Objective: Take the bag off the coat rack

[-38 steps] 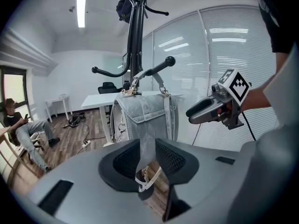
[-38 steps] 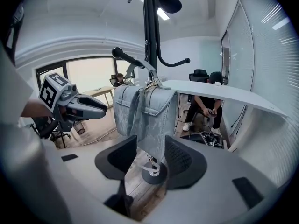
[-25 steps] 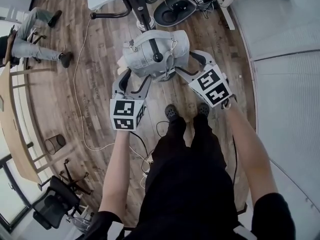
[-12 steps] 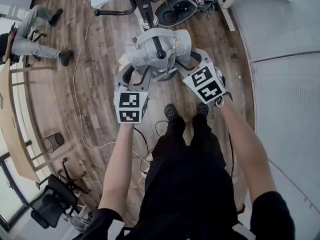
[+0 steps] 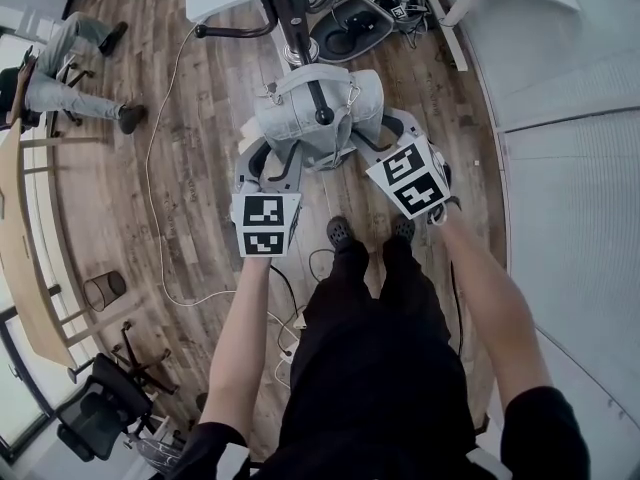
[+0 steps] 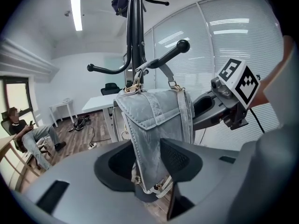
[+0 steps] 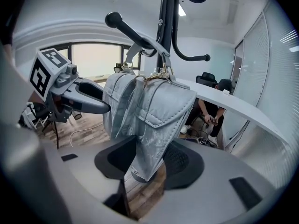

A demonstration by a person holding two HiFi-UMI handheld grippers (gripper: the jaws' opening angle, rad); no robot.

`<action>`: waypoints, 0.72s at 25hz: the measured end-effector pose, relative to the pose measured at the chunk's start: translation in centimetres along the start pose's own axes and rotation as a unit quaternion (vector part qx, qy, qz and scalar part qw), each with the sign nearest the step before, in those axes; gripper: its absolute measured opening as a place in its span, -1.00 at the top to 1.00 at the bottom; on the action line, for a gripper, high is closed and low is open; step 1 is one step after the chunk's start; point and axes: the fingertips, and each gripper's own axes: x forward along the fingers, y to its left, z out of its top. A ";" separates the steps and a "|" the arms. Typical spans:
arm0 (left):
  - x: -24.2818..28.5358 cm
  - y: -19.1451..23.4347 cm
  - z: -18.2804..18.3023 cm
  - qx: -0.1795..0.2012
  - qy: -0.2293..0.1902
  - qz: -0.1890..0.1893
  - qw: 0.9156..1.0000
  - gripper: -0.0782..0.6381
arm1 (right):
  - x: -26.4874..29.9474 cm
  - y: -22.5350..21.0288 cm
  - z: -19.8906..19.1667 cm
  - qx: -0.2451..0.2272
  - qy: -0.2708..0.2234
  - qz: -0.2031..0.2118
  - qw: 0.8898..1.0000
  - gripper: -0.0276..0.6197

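The left tongs (image 6: 147, 161) and the right tongs (image 7: 149, 161) are both closing on the lower part of the pale grey bag (image 5: 312, 118), 1 from each side, with their pads touching its fabric. The bag hangs by its strap (image 6: 163, 72) from a knobbed peg (image 6: 170, 54) of the black coat rack (image 5: 283, 8), above the wooden floor (image 5: 200, 148).

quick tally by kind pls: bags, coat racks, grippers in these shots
bag: 1
coat rack: 1
grippers: 2, the left gripper and the right gripper, both with jaws closing on the bag between them
total: 4
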 end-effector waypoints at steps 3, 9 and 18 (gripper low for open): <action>-0.4 -0.3 0.1 0.005 -0.003 0.002 1.000 0.31 | -0.4 0.1 0.0 -0.003 0.001 0.002 1.000 0.36; -1.0 -0.7 0.7 0.010 -0.014 0.006 1.000 0.34 | -1.6 0.3 0.2 -0.017 -0.006 0.000 1.000 0.41; -2.6 -1.0 2.4 0.016 -0.049 0.028 0.998 0.39 | -3.2 0.1 1.8 -0.031 -0.034 -0.019 0.999 0.44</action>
